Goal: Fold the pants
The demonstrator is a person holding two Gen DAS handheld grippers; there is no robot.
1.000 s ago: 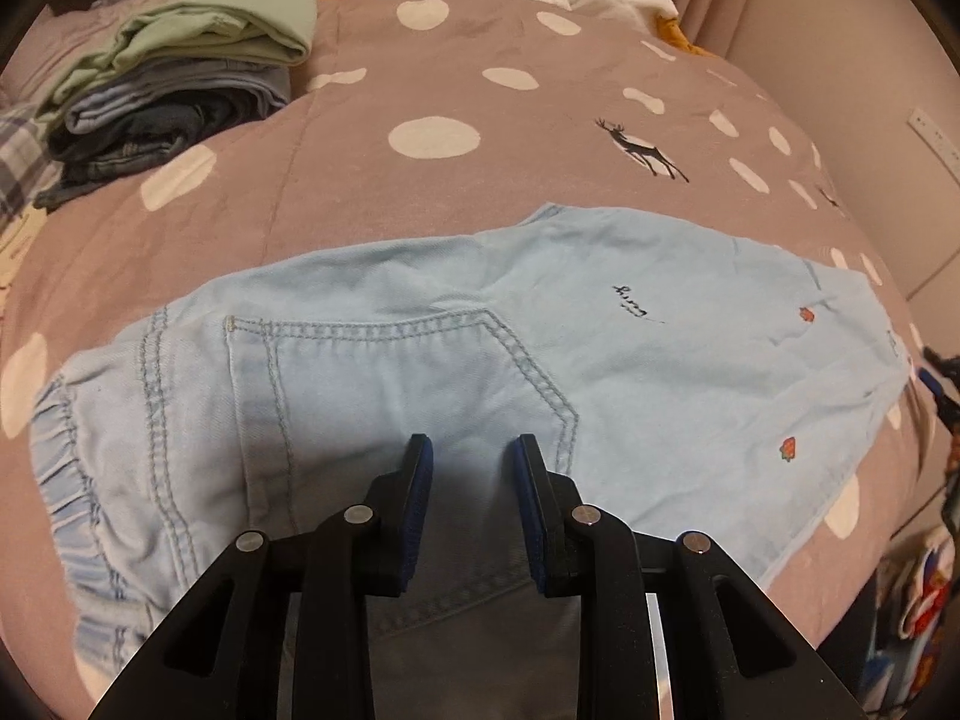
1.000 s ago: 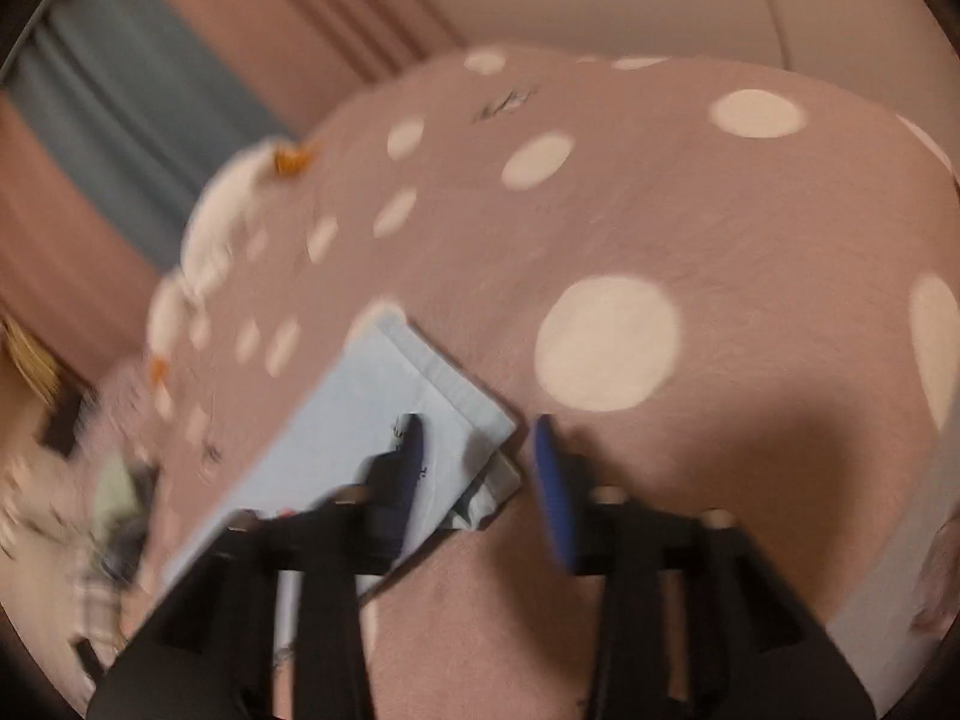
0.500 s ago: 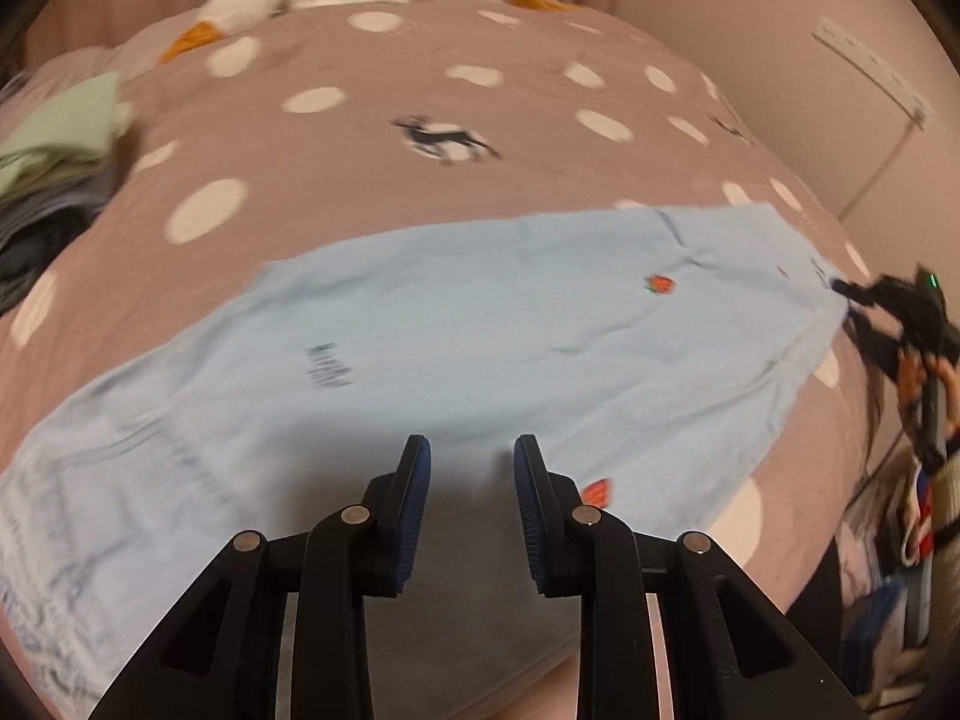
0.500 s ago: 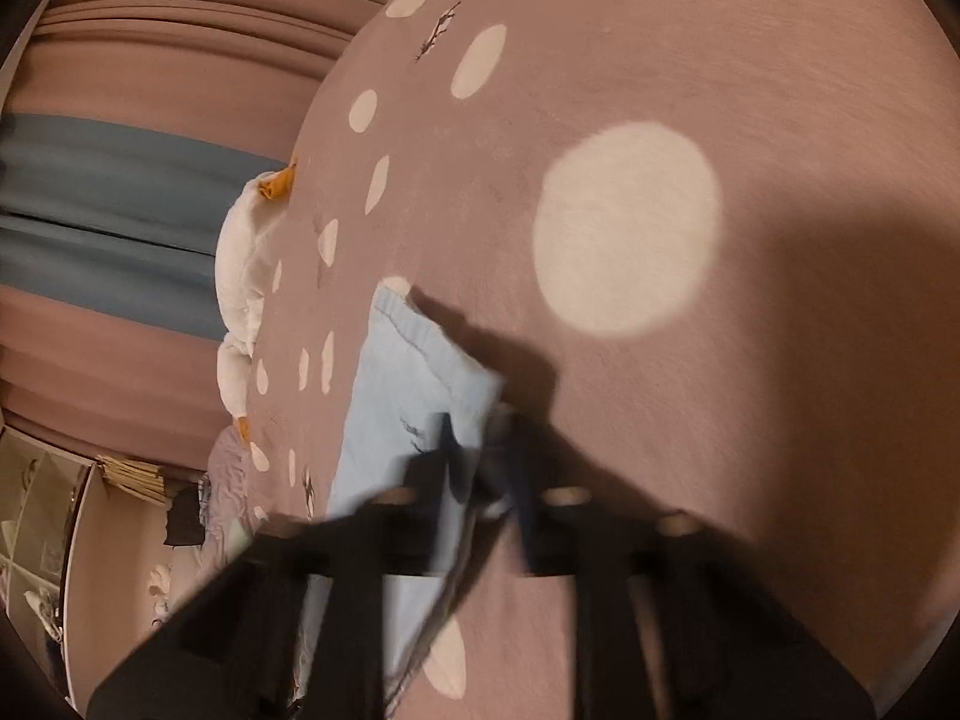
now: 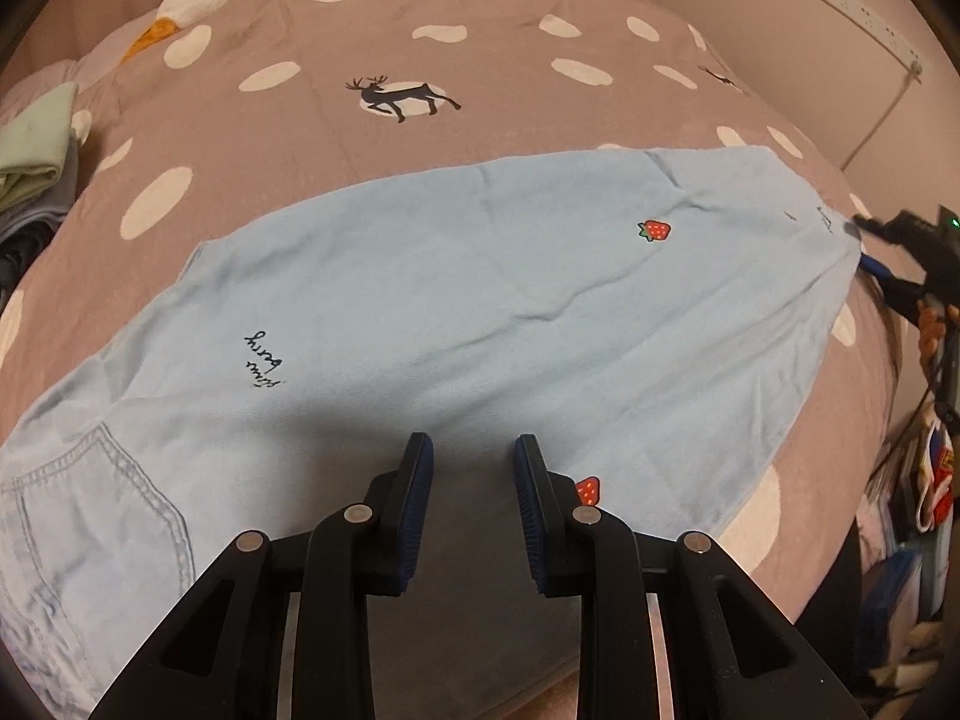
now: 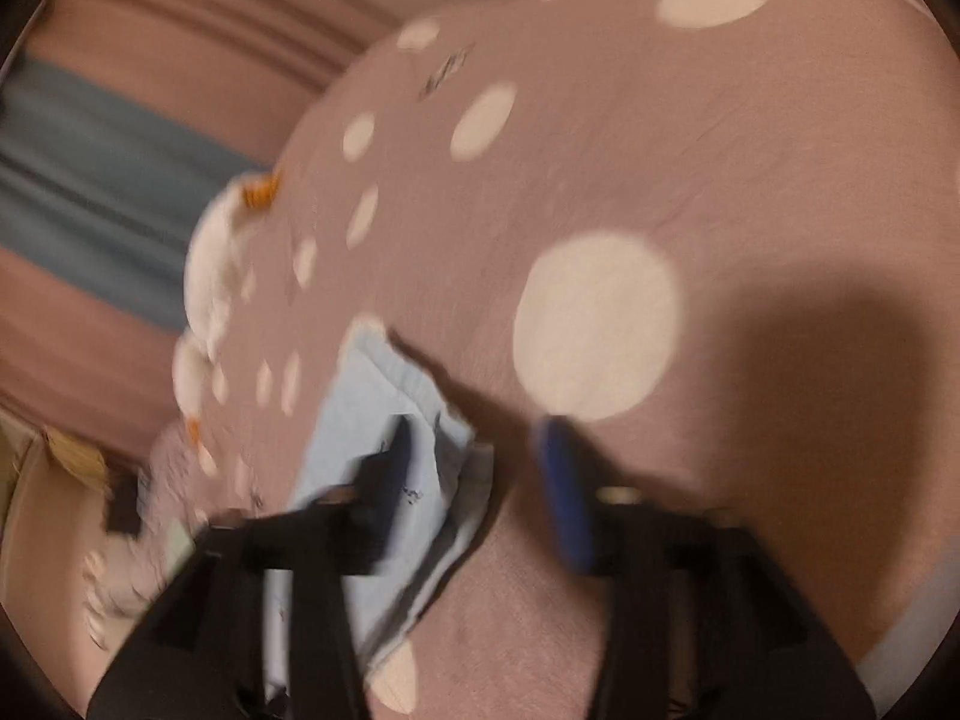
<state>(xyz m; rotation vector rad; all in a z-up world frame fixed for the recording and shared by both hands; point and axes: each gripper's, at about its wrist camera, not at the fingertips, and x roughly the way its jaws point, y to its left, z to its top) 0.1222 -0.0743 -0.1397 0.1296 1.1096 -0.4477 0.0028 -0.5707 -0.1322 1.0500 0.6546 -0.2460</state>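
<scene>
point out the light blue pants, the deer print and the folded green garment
light blue pants (image 5: pixel 480 312), left wrist view, middle of leg
dark deer print (image 5: pixel 402 97), left wrist view, body
folded green garment (image 5: pixel 36 144), left wrist view, top fold

Warm, dim indoor light tints both views pinkish-brown. The left wrist view is sharp: the pale blue cotton pants (image 5: pixel 480 312) show every wrinkle, and a soft dark shadow pools on them just beyond the black left gripper (image 5: pixel 471 465). The right wrist view is smeared by motion blur; a broad shadow darkens the mauve polka-dot bedspread (image 6: pixel 750 180) at near right. Fisheye lenses bend everything outward, with black vignetting in every corner.
</scene>
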